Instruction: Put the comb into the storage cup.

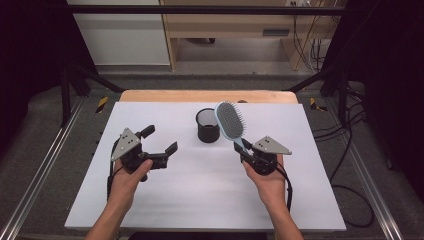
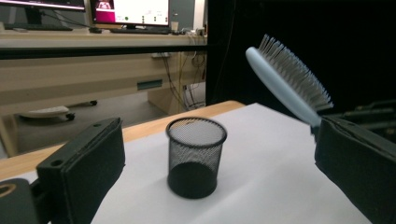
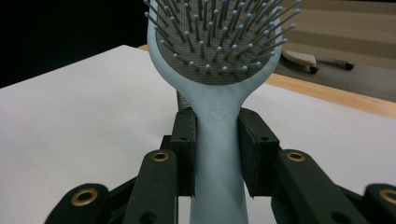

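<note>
A: Where is the brush [image 1: 230,120] right now?

B: In the right gripper [image 1: 248,151]. Its fingers [image 3: 254,154] clamp the handle from both sides, and the pale blue head rises toward 11 o'clock in the high view, tilted, bristles facing right

A: And seen along that gripper?

B: The right gripper view has the handle running straight up between the two black pads, the bristled head [image 3: 219,37] at 12 o'clock

A: What about the cup [image 1: 207,125]?

B: A black mesh cup, upright on the white tabletop [image 1: 200,190], at about 10 o'clock from the right gripper. The brush head hangs just beside its rim, at the cup's 2 o'clock; whether they touch I cannot tell from above. In the left gripper view the brush [image 2: 289,84] sits up and to the right of the cup [image 2: 196,156], apart from it

A: The left gripper [image 1: 160,142]?

B: Its fingers [image 2: 88,158] stand wide apart with nothing between them, pointing toward 2 o'clock, well to the left of the cup. A hand [image 1: 131,177] holds it above the tabletop
</note>
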`<state>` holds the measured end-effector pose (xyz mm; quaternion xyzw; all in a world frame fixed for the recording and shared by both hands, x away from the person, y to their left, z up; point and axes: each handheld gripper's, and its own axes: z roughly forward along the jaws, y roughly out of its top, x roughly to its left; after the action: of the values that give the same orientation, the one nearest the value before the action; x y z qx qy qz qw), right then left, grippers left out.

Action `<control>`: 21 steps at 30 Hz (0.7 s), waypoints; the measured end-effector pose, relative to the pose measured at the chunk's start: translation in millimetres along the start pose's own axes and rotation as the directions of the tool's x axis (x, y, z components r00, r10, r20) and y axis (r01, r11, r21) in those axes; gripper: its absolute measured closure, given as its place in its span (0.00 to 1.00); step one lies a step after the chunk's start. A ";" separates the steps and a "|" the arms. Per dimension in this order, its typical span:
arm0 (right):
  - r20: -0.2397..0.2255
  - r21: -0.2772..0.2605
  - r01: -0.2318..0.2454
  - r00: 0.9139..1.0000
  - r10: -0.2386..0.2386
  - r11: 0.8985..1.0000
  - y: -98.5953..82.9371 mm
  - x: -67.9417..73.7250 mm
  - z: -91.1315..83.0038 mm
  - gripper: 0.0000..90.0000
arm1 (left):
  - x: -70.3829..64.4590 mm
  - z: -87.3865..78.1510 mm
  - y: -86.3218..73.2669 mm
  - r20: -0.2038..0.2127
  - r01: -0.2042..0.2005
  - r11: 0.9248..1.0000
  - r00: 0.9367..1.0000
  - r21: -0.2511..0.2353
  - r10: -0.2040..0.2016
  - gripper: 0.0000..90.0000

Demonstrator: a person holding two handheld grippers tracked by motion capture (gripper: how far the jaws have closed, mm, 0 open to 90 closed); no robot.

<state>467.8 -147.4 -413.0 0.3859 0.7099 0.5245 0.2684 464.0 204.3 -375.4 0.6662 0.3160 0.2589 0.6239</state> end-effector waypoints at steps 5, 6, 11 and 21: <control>-0.007 -0.032 -0.005 1.000 0.004 0.999 1.3 5.3 -1.0 0.77 | -9.2 15.2 4.0 0.034 0.021 1.000 0.999 -0.001 -0.021 0.02; -0.008 -0.034 -0.003 1.000 0.002 0.999 1.2 5.8 -1.3 0.77 | -10.8 17.9 4.4 0.043 0.030 1.000 0.999 -0.004 -0.029 0.02; -0.007 -0.053 -0.012 1.000 0.012 0.999 0.7 7.8 -2.0 0.77 | -18.5 30.0 6.0 0.084 0.074 0.997 0.994 0.003 -0.074 0.02; -0.018 -0.077 0.000 1.000 -0.001 0.997 0.5 17.2 -1.7 0.77 | -36.4 51.7 13.5 0.133 0.064 0.997 0.989 0.037 -0.068 0.02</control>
<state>457.0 -134.0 -411.6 0.3702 0.6916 0.5549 0.2769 479.3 142.4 -364.7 0.6815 0.2994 0.1876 0.6409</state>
